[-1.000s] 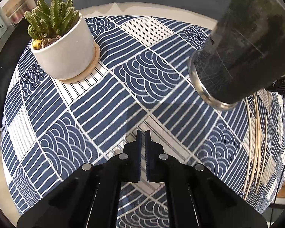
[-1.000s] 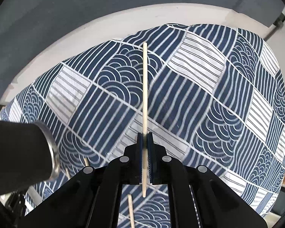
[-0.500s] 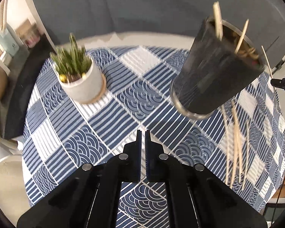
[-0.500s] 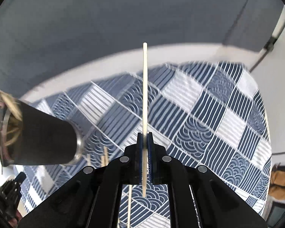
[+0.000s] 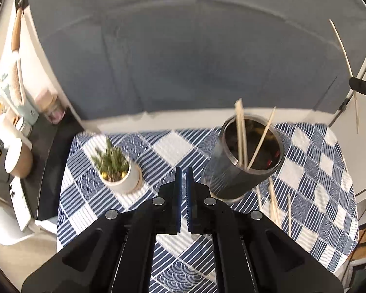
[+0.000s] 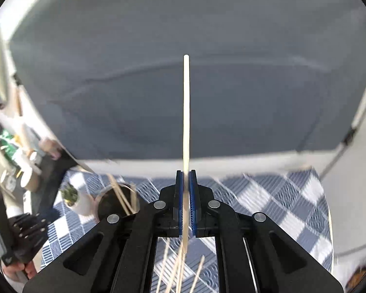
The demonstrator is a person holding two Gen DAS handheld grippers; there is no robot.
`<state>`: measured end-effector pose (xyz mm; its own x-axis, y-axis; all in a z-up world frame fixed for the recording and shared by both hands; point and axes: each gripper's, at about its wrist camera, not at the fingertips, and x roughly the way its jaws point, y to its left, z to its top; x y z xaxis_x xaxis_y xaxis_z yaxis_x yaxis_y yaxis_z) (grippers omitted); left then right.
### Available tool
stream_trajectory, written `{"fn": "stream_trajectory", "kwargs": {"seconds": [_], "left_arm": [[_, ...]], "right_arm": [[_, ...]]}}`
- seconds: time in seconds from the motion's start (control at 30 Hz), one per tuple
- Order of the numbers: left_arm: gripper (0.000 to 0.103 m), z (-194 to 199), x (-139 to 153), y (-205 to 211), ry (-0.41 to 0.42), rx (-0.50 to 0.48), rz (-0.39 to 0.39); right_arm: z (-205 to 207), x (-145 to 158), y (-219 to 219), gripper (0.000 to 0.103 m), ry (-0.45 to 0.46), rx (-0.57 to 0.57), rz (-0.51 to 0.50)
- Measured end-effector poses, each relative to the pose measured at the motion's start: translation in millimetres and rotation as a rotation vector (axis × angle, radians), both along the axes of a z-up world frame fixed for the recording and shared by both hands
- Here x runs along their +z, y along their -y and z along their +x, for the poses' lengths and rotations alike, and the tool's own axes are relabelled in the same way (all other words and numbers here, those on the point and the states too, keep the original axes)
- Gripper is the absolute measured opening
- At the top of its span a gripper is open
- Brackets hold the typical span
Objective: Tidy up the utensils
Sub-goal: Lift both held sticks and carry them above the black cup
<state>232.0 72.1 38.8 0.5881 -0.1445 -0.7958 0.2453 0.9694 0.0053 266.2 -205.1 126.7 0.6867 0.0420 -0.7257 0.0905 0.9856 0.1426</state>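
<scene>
Right gripper [image 6: 186, 202]: I see my fingers pinching one chopstick [image 6: 186, 112], lifted clear above the table [image 6: 268, 195]
Left gripper [image 5: 182, 195]: my fingers are pressed together, nothing between them
Holder [image 5: 244, 168]: dark cylinder standing toward the table's far edge, with chopsticks in it
Loose chopsticks [image 5: 274, 205]: lying on the cloth just beside the holder, toward the right edge
Potted cactus [image 5: 117, 168]: near the far left corner

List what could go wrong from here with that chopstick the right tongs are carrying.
The chopstick is pinched near its lower end, so most of it sticks out; it could pivot or slip. The holder already has chopsticks leaning across its mouth, which could block or deflect the tip. A hard knock might tip the holder toward the cactus pot.
</scene>
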Motion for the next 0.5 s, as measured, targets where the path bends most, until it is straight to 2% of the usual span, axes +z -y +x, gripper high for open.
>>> {"fn": "stream_trajectory", "kwargs": {"seconds": [0.23, 0.4, 0.5], "left_arm": [[0.004, 15, 17, 24, 0.039, -0.069, -0.062], [0.004, 26, 15, 41, 0.054, -0.142, -0.100], [0.004, 34, 9, 45, 0.070, -0.195, -0.183]], "right_arm": [[2, 15, -33, 0.005, 0.144, 0.123, 0.024], [7, -7, -45, 0.005, 0.262, 0.212, 0.114], [11, -27, -53, 0.005, 0.299, 0.246, 0.147]]}}
